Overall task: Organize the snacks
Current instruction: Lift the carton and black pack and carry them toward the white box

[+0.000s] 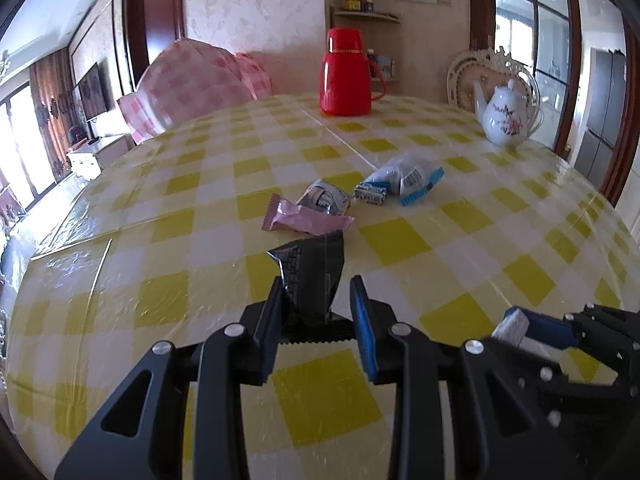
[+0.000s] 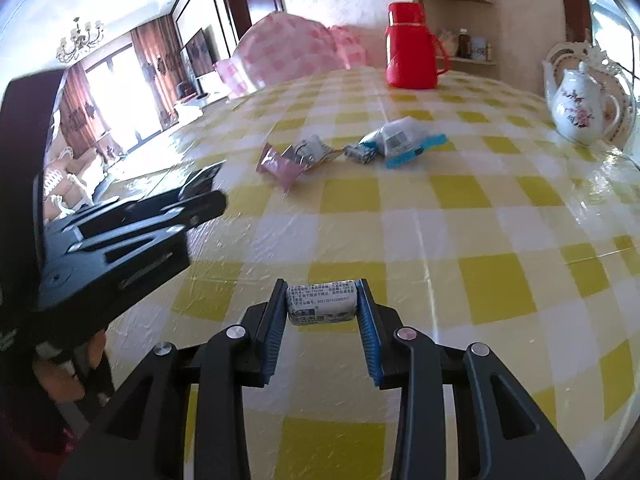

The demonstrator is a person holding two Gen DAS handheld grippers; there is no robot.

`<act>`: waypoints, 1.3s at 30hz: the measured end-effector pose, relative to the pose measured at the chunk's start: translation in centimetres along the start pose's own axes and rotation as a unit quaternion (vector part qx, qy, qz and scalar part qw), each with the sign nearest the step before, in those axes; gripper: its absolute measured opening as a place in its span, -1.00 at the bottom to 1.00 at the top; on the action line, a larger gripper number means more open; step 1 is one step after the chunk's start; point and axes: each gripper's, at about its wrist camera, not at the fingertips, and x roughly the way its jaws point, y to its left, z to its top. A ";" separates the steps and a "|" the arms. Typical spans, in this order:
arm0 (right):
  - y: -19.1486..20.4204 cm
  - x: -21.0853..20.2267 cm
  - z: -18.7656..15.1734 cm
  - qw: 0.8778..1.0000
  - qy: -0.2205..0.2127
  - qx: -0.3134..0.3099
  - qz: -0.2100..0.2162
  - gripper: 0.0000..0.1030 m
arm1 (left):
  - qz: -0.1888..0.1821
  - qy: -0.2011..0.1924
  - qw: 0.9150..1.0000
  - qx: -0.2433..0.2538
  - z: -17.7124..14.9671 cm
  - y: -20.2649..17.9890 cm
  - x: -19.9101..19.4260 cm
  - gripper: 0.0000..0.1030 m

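Both tongs loaded, snack cluster ahead on bench.

Left tongs [image 1: 318, 286] are seen pinching a black wrapper [image 1: 312, 276] upright; right tongs [image 2: 322, 292] are pinching a small white packet [image 2: 322, 302] crosswise between the pads. The loose snack cluster [image 1: 352, 196] lies well ahead of both in a row running left to right on the bench [image 1: 460, 240]; the black wrapper is judged nearer, its top near the pink bar [image 1: 306, 220].

Home dining area: checked tablecloth [image 1: 400, 248], red thermos [image 1: 346, 74], teapot [image 1: 506, 118], chandelier [image 2: 80, 40] and curtains [image 2: 82, 112] in lounge behind.
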 end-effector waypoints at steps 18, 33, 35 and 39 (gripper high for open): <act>0.1 -5.4 -1.0 0.993 -0.106 0.019 -0.041 -0.33 | 0.021 -0.082 0.996 -0.029 -1.8 0.2 -5.9 -0.36; 0.8 -12.9 -4.4 0.980 -0.184 0.044 -0.067 -0.33 | 0.018 -0.136 0.990 -0.026 -4.7 -1.3 -12.3 -0.36; 1.2 -13.3 -4.8 0.980 -0.183 0.041 -0.067 -0.33 | 0.017 -0.141 0.990 -0.023 -5.1 -1.6 -13.1 -0.36; 2.6 -14.5 -5.4 0.979 -0.189 0.034 -0.062 -0.33 | 0.018 -0.155 0.988 -0.018 -5.8 -1.8 -14.9 -0.36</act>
